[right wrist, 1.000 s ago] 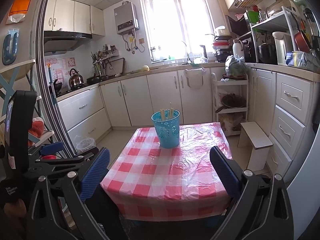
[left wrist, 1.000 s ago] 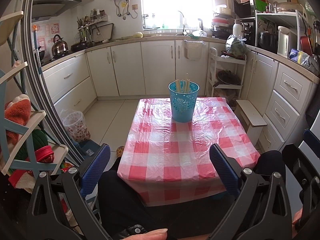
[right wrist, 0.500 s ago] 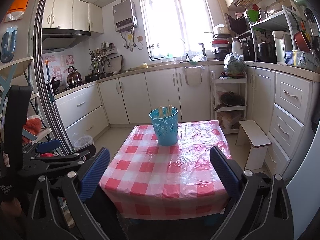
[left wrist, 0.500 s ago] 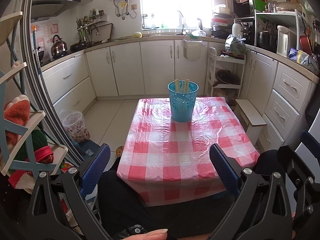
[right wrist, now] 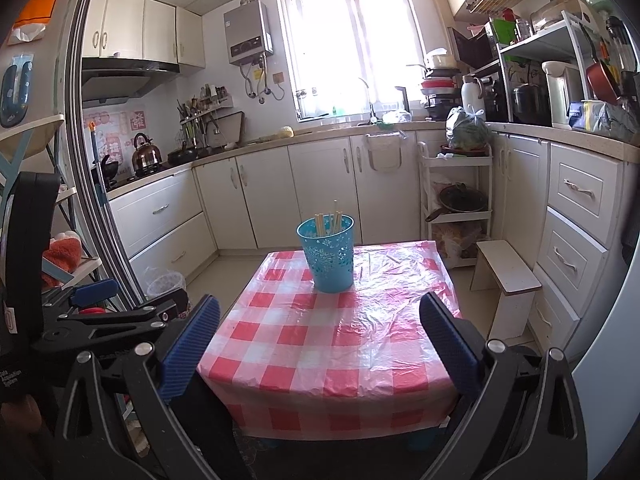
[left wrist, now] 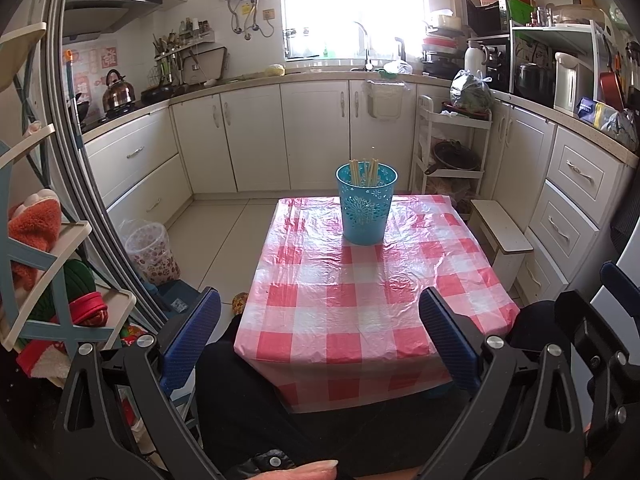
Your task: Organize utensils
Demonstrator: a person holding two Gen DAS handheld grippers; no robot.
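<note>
While both sets of jaws stand wide apart with nothing between them, the left gripper (left wrist: 319, 330) and right gripper (right wrist: 319, 334) hang short of the near edge of the checked surface (left wrist: 360, 300). Farther back, toward its far edge, a blue cup (left wrist: 366, 204) stands upright holding chopsticks (left wrist: 370, 172). White cabinets (left wrist: 280, 132) line the wall beyond.

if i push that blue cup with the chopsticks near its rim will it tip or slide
Probably tips: the blue cup is tall, tapering to a narrower base. It looks like thin perforated plastic, so likely light, and the chopsticks leaning above the rim raise the weight. The wrinkled plastic tablecloth might snag the base instead of letting it slide.
</note>
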